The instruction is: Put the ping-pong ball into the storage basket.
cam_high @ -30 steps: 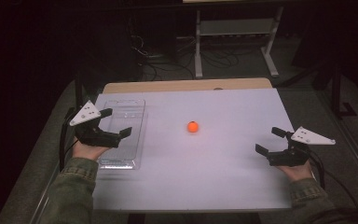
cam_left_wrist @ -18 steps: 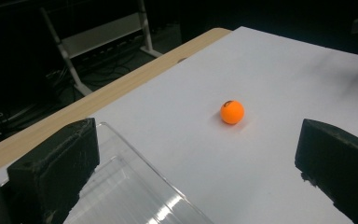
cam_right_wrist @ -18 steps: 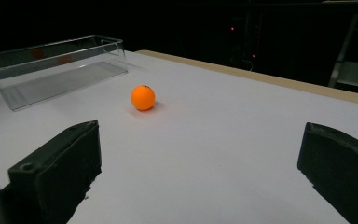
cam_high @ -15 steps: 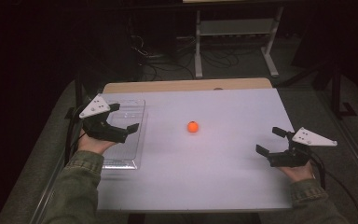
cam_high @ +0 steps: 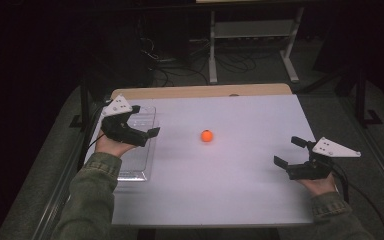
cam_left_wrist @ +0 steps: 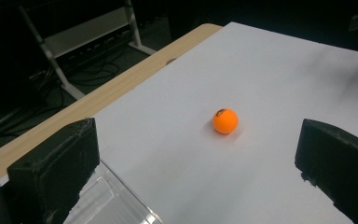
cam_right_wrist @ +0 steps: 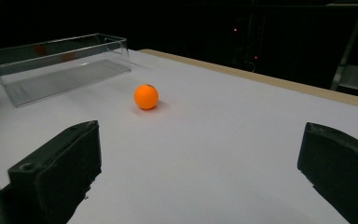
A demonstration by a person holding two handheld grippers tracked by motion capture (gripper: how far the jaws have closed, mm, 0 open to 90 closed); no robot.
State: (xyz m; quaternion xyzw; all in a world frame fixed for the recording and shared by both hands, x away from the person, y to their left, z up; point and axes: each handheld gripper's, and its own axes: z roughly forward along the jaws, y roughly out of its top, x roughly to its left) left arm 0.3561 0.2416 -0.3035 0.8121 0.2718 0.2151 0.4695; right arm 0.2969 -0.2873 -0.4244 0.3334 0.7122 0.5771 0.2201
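High view has the orange ball [cam_high: 207, 135] mid-table, untouched; left gripper [cam_high: 144, 125] hovers over the clear plastic box [cam_high: 139, 165] at far left, jaws spread and empty. Right gripper [cam_high: 290, 152] sits near right, also released.

Left gripper shifting toward the ball

I am moving my left gripper [cam_high: 145, 122] forward and rightward over the clear tray [cam_high: 139, 172], nearer the orange ball [cam_high: 207, 135].

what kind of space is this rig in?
Probably a lab or workshop, dimly lit: a white-topped table with a wooden far edge, loose cables on the floor, and a metal equipment stand behind it.
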